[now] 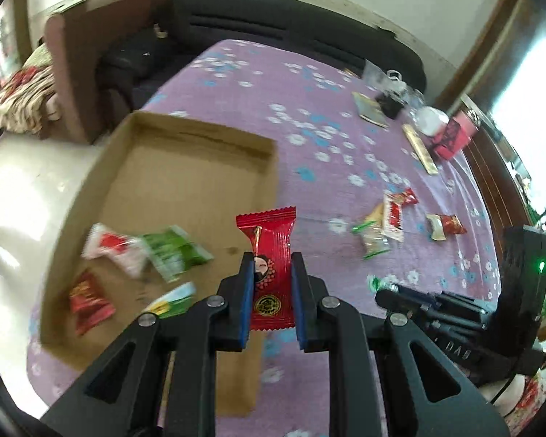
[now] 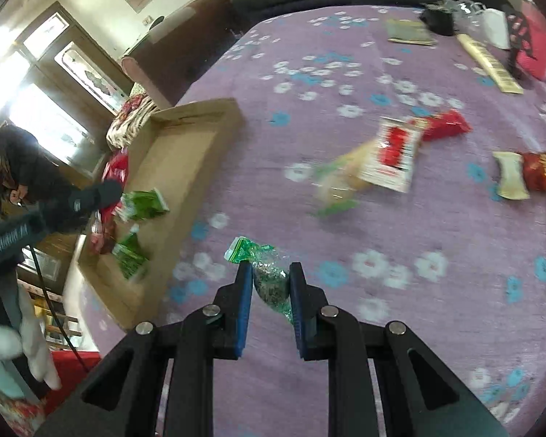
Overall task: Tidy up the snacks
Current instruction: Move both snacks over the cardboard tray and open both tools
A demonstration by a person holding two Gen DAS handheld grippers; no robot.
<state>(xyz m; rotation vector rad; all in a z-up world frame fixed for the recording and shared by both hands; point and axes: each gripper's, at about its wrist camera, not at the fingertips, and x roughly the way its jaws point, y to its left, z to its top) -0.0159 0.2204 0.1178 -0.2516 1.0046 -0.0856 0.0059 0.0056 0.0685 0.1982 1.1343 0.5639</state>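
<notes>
Only "DAB" is legible, on the right gripper (image 1: 382, 293) body.

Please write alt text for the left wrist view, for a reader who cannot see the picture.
The left gripper holds a red candy packet between its blue-padded fingers, at the right edge of a shallow cardboard box that already contains several snack packets. The box sits on a purple flowered tablecloth, where more snack packets lie loose to the right.
</notes>
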